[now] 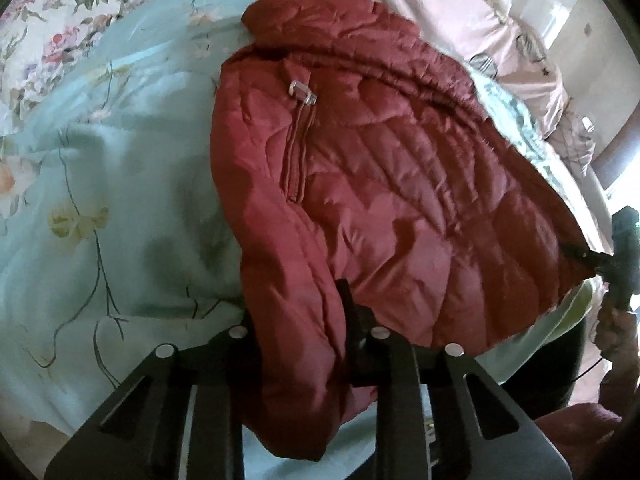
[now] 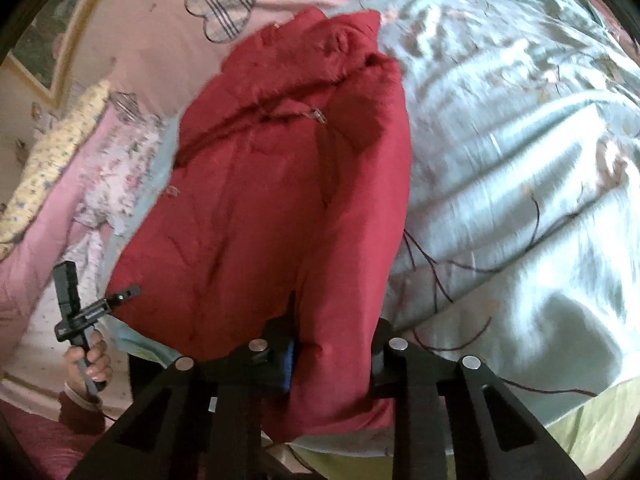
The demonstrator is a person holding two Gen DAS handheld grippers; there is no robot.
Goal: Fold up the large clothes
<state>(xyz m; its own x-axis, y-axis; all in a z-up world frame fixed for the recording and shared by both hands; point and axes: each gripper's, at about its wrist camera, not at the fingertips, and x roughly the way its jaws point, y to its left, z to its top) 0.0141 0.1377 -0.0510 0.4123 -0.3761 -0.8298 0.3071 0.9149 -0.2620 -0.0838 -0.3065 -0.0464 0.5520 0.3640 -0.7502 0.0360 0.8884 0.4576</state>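
Note:
A red quilted puffer jacket [image 1: 380, 184] lies spread on a light blue floral bedspread [image 1: 120, 200], collar away from me, pocket zipper facing up. My left gripper [image 1: 298, 320] is shut on a fold of the jacket's near hem corner, and the fabric bulges between its fingers. The jacket also shows in the right wrist view [image 2: 280, 200]. My right gripper [image 2: 332, 344] is shut on the jacket's other near hem corner. Each gripper shows small in the other's view, the right one [image 1: 600, 260] and the left one [image 2: 120, 296], each pinching the jacket's edge.
A pink sheet with plaid hearts [image 2: 224, 4] lies beyond the jacket. A floral pillow [image 1: 60, 32] sits at the far left. A yellow patterned cushion [image 2: 52, 160] lies at the bed's side. The bedspread [image 2: 520, 160] extends wide to the right.

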